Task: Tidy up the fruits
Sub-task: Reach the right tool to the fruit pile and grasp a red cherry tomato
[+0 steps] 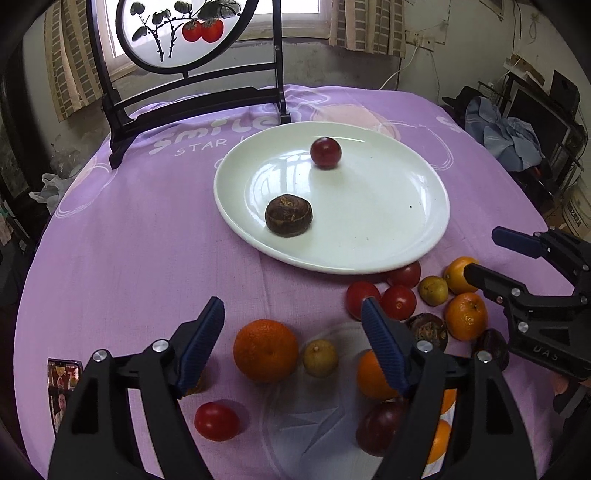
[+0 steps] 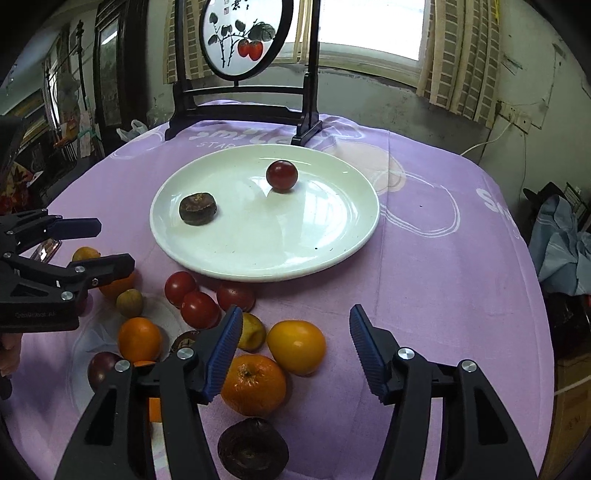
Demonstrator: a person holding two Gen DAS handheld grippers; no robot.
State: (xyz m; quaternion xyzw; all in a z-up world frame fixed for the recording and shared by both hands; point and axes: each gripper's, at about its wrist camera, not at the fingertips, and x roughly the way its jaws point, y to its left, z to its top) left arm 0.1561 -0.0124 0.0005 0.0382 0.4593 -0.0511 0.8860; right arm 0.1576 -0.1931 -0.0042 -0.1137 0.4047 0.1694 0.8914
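Observation:
A white plate [image 1: 388, 236] on the purple cloth holds a red tomato [image 1: 325, 153] and a brown wrinkled fruit [image 1: 289, 219]; the plate also shows in the right wrist view [image 2: 325, 236]. Loose fruit lies in front of it: an orange [image 1: 265, 349], a small yellow-green fruit [image 1: 320, 357], tomatoes [image 1: 398, 302], mandarins [image 1: 465, 315]. My left gripper [image 1: 293, 314] is open and empty above the orange. My right gripper [image 2: 293, 325] is open and empty above a yellow fruit [image 2: 296, 346] and an orange [image 2: 255, 384]; it also shows in the left wrist view [image 1: 480, 254].
A dark wooden stand with a round painted screen [image 1: 184, 33] stands at the table's far edge. A phone [image 1: 61, 387] lies at the near left. A dark purple fruit [image 2: 253, 448] lies close to me. Clutter surrounds the table.

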